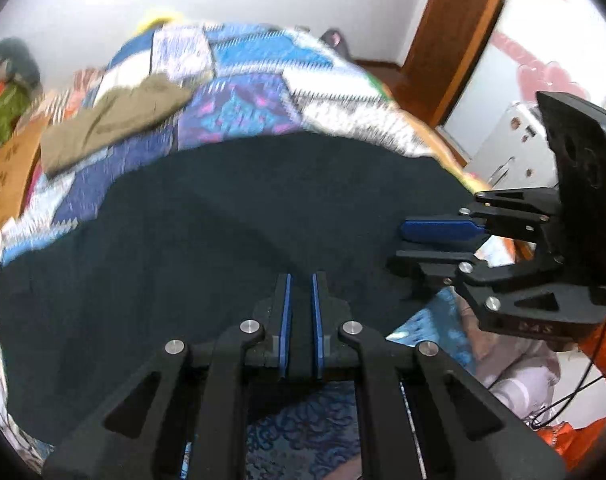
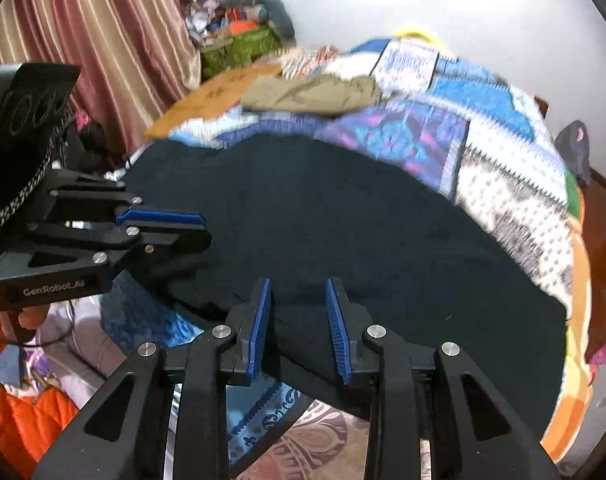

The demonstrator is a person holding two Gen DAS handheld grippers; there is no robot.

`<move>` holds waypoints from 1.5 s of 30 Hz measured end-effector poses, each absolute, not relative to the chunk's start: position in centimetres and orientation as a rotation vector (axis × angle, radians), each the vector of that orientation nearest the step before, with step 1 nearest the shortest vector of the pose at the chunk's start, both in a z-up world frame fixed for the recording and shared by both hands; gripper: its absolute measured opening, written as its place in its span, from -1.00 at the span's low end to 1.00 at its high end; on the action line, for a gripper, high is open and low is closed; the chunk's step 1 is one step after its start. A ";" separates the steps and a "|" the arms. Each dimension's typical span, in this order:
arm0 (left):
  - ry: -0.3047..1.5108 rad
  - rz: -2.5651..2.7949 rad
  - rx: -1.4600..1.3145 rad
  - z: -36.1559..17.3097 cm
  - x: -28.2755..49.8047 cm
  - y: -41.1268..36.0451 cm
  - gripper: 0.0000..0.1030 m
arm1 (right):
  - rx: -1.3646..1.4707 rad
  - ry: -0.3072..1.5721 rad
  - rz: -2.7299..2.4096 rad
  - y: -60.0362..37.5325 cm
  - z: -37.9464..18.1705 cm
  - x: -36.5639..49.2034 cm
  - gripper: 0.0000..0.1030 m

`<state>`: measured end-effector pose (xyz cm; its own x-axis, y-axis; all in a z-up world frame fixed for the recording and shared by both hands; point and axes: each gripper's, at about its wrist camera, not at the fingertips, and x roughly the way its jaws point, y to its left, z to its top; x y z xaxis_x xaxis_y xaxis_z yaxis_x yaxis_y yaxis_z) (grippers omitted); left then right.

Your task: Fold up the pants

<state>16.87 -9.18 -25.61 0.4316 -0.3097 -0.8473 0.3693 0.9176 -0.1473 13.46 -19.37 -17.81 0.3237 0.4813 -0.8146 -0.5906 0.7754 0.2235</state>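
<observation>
Both wrist views sit low at the bed's (image 1: 239,80) near edge, facing across it, sharing the dark pants (image 1: 183,240).

Near edge: the dark pants (image 1: 231,216) hang over the bed's front edge, with both tongs at it; left tongs (image 1: 301,316), right tongs (image 2: 299,328).
Between tongs: a short gap, only pants fabric in it.
Far side: bare patchwork quilt (image 1: 239,108) beyond the pants.
Obstacle: 1 olive garment (image 1: 115,116) lies on the quilt, well apart from the pants.
Bed's end: brown cardboard sheet (image 2: 219,96) beside the olive garment.
</observation>
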 end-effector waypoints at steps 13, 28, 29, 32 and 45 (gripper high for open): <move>0.911 -0.189 0.031 -21.4 18.2 1.7 -0.42 | -0.231 0.983 0.663 -19.8 -14.2 15.7 -0.26; 1.017 0.102 -0.133 -26.4 23.0 20.0 -0.05 | -0.304 0.940 0.808 -8.1 -13.0 24.3 0.04; 1.027 0.102 -0.145 -26.8 23.0 20.2 -0.04 | -0.312 0.952 0.823 -7.0 -13.5 25.0 0.04; 1.062 0.093 -0.180 -28.5 23.8 20.8 0.04 | -0.339 1.004 0.867 -4.0 -15.3 26.7 0.04; 1.063 -0.004 -0.282 -30.2 25.8 21.4 -0.08 | -0.453 1.207 0.931 2.5 -22.3 31.4 -0.49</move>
<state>25.78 21.42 -30.24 0.4899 -0.1386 -0.8607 -0.1326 0.9640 -0.2307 31.37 2.53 -22.33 0.0636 0.3650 -0.9288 -0.8056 0.5682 0.1681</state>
